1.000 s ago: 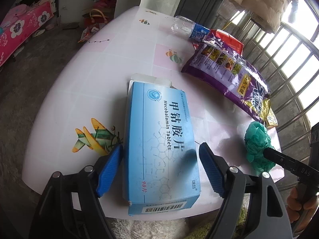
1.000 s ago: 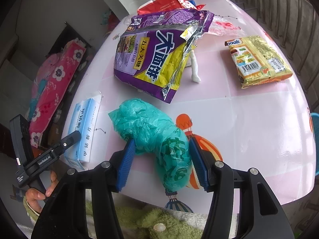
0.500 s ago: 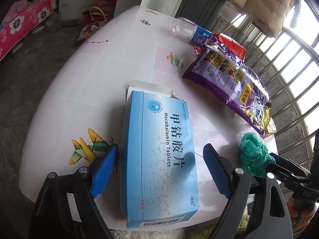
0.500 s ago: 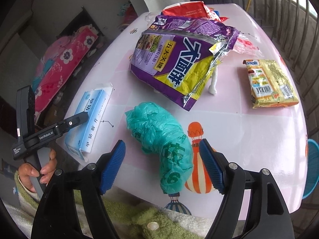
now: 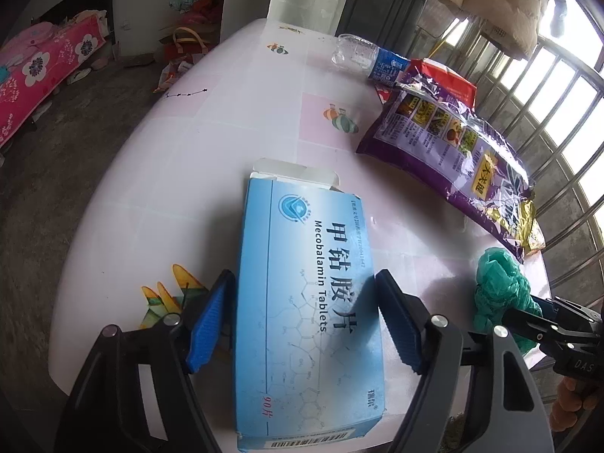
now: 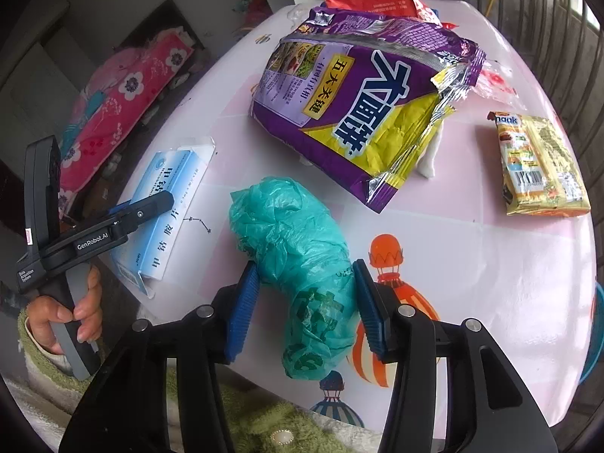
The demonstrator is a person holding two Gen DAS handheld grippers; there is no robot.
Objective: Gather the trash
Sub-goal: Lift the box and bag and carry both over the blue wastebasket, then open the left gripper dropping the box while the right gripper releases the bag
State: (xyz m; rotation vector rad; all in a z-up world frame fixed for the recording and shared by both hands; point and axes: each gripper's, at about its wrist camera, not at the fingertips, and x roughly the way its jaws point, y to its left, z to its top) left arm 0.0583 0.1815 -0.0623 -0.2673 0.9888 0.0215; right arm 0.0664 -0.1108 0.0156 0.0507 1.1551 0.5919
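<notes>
A blue tablet box (image 5: 298, 226) lies flat on the round white table (image 5: 181, 158) near its front edge. My left gripper (image 5: 304, 273) straddles it, jaws closing, the blue pads (image 5: 211, 317) meeting its long sides. In the right wrist view the same box (image 6: 170, 177) shows under the left gripper's finger (image 6: 143, 207). A crumpled green plastic bag (image 6: 290, 226) lies to the box's right. My right gripper (image 6: 304, 264) is closing on the bag's near half, and both pads pinch the plastic. The left wrist view shows the bag (image 5: 498, 283) at the right edge.
A big purple snack bag (image 6: 358, 105) lies beyond the green bag, with a red packet (image 6: 370, 0) behind it. A yellow wrapper (image 6: 540, 166) is at the right, a plastic bottle (image 5: 362, 56) at the far side. A hand (image 6: 75, 313) holds the left gripper.
The right jaws spread wide off the green bag, then closed back onto it, and that view rolled slightly. The left jaws widened a little, then narrowed onto the box.
</notes>
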